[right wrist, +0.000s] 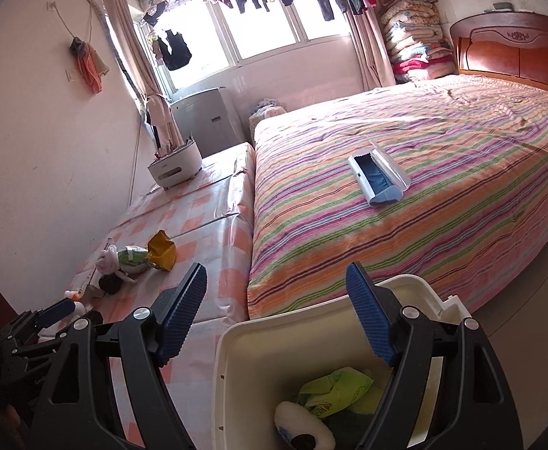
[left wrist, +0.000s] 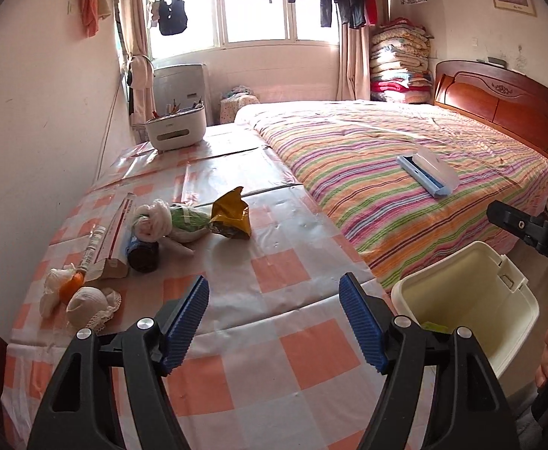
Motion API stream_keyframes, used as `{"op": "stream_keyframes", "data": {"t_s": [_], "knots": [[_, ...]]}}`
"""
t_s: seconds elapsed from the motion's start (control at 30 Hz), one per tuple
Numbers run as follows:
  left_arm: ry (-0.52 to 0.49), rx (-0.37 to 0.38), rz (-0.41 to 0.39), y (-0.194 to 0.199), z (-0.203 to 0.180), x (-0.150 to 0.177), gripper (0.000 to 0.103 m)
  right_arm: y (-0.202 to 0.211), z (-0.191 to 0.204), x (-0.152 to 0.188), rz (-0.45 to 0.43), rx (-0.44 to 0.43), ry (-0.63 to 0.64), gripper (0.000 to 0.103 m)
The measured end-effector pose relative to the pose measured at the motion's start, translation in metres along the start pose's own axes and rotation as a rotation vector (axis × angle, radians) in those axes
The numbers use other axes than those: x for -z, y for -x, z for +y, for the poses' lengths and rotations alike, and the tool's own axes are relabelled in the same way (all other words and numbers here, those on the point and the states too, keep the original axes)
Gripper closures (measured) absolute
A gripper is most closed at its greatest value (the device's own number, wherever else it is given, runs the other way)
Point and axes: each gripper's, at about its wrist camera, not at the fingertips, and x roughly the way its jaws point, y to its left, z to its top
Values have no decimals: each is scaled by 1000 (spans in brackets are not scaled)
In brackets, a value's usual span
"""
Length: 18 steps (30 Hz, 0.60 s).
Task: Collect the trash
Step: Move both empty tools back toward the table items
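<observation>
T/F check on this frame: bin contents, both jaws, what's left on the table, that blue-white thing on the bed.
1. The bin is empty. False: it holds a green wrapper and a white roll.
2. The left gripper has open jaws with nothing between them. True.
3. The right gripper grips a wrapper. False: its jaws are open and hold nothing.
4. A yellow bag lies on the checked table. True.
5. The brush lies on the table. False: it lies on the striped bed.
</observation>
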Motion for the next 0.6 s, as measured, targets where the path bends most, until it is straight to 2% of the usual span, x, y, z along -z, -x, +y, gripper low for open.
{"op": "stream_keyframes", "data": {"t_s": [0.2,0.33,0.5,0.6], "knots": [[125,-113,2,2,73,2,33,-27,50,6,58,-76,74,27],[183,-182,44,-9,114,7,33,-43,81,10,95,-133,113,27],[274,-176,142,-34,155,16,33,-66,129,4,112,-199,213,27],[281,-162,189,-47,164,19,33,-84,155,-2,120,-236,273,27]]}}
